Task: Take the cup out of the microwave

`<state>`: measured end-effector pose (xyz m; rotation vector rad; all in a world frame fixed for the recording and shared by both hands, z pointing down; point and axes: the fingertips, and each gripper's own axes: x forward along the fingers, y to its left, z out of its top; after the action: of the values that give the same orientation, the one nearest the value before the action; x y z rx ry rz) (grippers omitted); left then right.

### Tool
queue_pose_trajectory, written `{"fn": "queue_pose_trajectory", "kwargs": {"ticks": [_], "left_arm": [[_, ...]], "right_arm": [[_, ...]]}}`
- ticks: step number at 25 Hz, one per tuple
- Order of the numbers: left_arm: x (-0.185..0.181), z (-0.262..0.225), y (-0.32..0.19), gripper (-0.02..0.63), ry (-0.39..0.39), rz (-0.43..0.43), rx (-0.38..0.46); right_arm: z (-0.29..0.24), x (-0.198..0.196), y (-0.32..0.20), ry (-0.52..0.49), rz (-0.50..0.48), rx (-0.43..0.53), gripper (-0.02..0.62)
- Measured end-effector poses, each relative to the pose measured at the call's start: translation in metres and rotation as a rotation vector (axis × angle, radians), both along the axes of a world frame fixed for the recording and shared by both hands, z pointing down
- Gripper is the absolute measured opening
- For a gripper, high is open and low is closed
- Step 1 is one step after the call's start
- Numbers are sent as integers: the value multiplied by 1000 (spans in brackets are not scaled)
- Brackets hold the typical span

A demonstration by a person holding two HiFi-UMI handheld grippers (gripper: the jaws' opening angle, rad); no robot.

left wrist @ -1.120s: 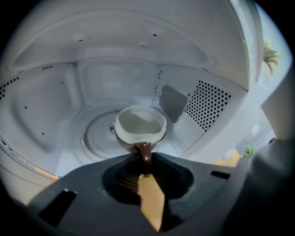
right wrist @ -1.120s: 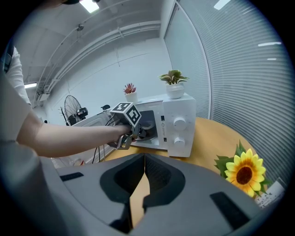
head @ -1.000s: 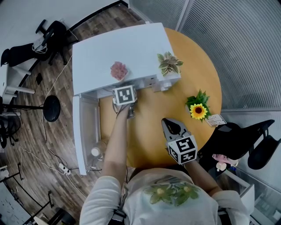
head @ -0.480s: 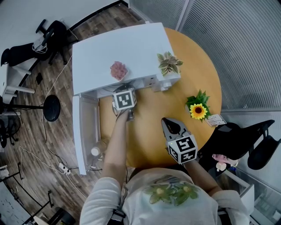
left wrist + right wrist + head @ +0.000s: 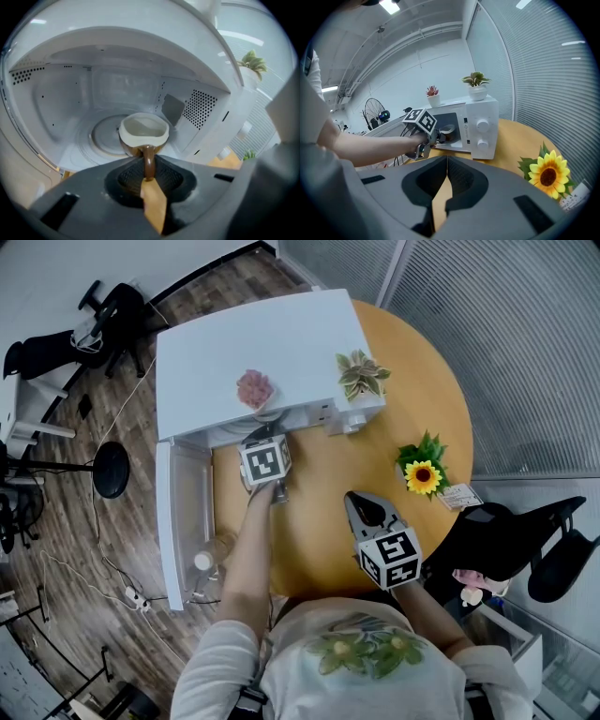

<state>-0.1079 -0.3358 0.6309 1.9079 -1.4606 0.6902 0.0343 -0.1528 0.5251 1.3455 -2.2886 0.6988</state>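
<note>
Brown handle (image 5: 148,159) clenched in my left gripper (image 5: 148,174); the cup (image 5: 143,132) hangs just inside the microwave (image 5: 117,61), perhaps lifted clear. My right gripper (image 5: 445,174) is closed, empty. On so thin a grip the cup may swivel and strike the microwave's edge

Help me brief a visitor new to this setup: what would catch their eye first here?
First, the white microwave stands on the round wooden table, its door swung open. At its mouth the left claw is shut on the brown handle of a cup. A bright sunflower sits on the table's right side.
</note>
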Motion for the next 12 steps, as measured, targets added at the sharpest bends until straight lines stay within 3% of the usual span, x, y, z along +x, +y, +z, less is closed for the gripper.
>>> {"fn": "queue_pose_trajectory", "kwargs": {"ticks": [12], "left_arm": [[-3,-4,12,58,-10,0,35]], "right_arm": [[-2,-1,5,3,-5,4,17]]}}
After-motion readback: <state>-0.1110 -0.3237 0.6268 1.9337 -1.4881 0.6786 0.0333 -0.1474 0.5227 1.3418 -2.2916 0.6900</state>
